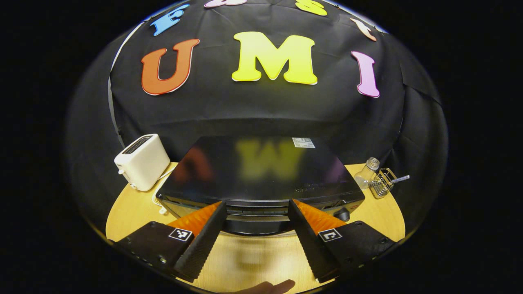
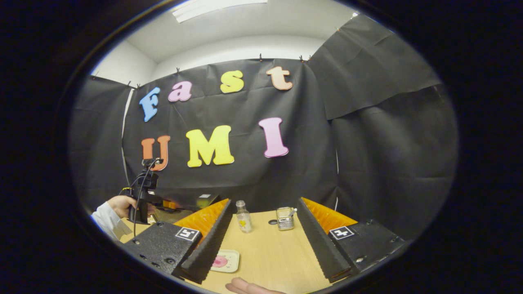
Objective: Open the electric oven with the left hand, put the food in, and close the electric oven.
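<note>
The black electric oven stands in the middle of the wooden table, seen from above and in front. My left gripper is open, its fingertips spread just before the oven's upper front edge with nothing between them. In the right gripper view, my right gripper is open and empty above the table. A small pale plate with pink food lies beside its left finger. Farther left, a hand holds the left gripper by a corner of the oven.
A white toaster sits left of the oven. A glass bottle and a wire holder stand to its right, with the same bottle and holder ahead of my right gripper. Fingertips show at the bottom edge.
</note>
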A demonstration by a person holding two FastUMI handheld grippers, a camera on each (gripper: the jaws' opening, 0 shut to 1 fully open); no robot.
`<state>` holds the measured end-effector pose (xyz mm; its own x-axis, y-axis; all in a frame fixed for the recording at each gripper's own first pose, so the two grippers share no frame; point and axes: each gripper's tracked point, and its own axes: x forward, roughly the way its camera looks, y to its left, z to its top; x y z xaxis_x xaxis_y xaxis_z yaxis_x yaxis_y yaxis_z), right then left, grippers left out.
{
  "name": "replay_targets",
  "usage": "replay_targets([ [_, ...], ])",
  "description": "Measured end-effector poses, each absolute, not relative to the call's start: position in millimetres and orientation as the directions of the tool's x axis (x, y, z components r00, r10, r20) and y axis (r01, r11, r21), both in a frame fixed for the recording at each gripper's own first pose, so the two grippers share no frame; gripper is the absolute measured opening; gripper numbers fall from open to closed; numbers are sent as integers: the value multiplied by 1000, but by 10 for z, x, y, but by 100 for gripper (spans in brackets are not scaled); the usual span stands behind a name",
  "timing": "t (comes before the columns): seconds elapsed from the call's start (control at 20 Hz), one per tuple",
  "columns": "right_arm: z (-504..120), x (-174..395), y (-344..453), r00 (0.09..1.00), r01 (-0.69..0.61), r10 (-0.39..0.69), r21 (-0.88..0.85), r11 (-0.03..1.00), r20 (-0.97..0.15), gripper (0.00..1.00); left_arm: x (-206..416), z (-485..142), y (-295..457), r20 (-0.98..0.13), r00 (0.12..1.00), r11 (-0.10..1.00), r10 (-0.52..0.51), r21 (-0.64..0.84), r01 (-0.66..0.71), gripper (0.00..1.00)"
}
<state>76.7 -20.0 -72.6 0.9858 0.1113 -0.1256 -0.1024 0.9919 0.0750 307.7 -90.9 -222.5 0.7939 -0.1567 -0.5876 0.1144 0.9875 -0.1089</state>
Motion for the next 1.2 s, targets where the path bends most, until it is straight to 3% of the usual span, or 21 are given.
replay_targets([
  [0.15, -645, 617, -194, 987, -100, 107, 63, 993, -118, 96, 2859, -2238, -900, -589, 789, 984, -175, -117, 131, 96],
  [0.2, -620, 576, -170, 987, -103, 110, 64, 993, -114, 100, 2762, -2271, -890, -595, 784, 985, -174, -97, 145, 96],
  [0.25, -605, 533, -146, 987, -106, 112, 60, 993, -115, 96, 2693, -2285, -883, -588, 790, 984, -174, -72, 163, 96],
  [0.7, -618, 325, 107, 973, -165, 167, 30, 986, -160, 96, 2050, -2613, -848, -599, 783, 985, -169, -71, 158, 96],
  [0.75, -616, 327, 105, 973, -162, 165, 29, 986, -163, 100, 1985, -2671, -839, -605, 778, 984, -170, -64, 165, 96],
  [0.8, -618, 326, 109, 973, -160, 162, 28, 987, -166, 96, 1934, -2726, -828, -605, 778, 984, -171, -65, 166, 85],
  [0.85, -623, 330, 107, 972, -158, 160, 28, 987, -170, 96, 1876, -2788, -825, -610, 772, 983, -177, -74, 167, 95],
  [0.9, -632, 335, 114, 972, -157, 159, 27, 987, -172, 100, 1830, -2833, -821, -613, 769, 983, -181, -82, 166, 95],
  [1.0, -653, 345, 132, 971, -158, 160, 24, 987, -177, 96, 1753, -2908, -820, -615, 767, 981, -184, -72, 178, 94],
  [1.2, -747, 388, 178, 967, -159, 157, 9, 987, -201, 100, 1576, -3160, -795, -673, 721, 983, -165, -52, 176, 93],
])
